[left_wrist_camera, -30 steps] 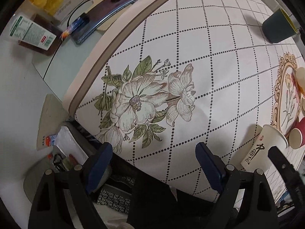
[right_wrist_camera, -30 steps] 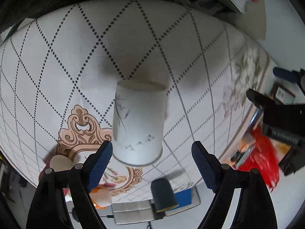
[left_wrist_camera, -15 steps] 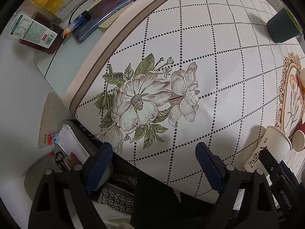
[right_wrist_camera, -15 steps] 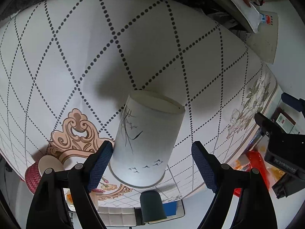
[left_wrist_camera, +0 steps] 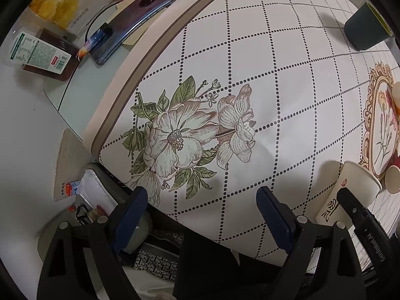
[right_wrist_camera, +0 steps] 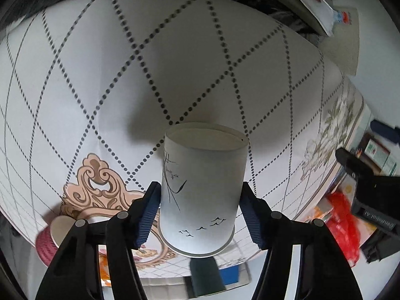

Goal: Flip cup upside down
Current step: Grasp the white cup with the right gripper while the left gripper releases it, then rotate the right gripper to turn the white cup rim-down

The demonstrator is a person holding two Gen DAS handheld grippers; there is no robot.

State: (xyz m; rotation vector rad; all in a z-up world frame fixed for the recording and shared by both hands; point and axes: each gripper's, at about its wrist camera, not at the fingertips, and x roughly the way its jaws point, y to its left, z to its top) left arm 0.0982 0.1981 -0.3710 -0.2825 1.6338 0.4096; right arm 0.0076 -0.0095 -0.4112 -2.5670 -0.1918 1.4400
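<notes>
A white paper cup (right_wrist_camera: 201, 187) with ink-drawn reeds and birds sits between my right gripper's (right_wrist_camera: 200, 210) blue pads, which have closed in on its sides and touch it. In this inverted view its base points away from me. The same cup (left_wrist_camera: 350, 192) shows at the lower right of the left wrist view, standing mouth up on the tablecloth with the right gripper's black finger in front of it. My left gripper (left_wrist_camera: 202, 212) is open and empty, hovering over the table's near edge by the flower print.
A dark green cup (left_wrist_camera: 365, 27) stands at the far right of the table. A red cup (right_wrist_camera: 47, 240) and another paper cup (left_wrist_camera: 392, 180) sit by the ornate frame print. A phone (left_wrist_camera: 130, 22), boxes and a red bag lie on the side surface.
My right gripper has closed from wide open onto the white paper cup and moved in around it. The left gripper has barely moved.
</notes>
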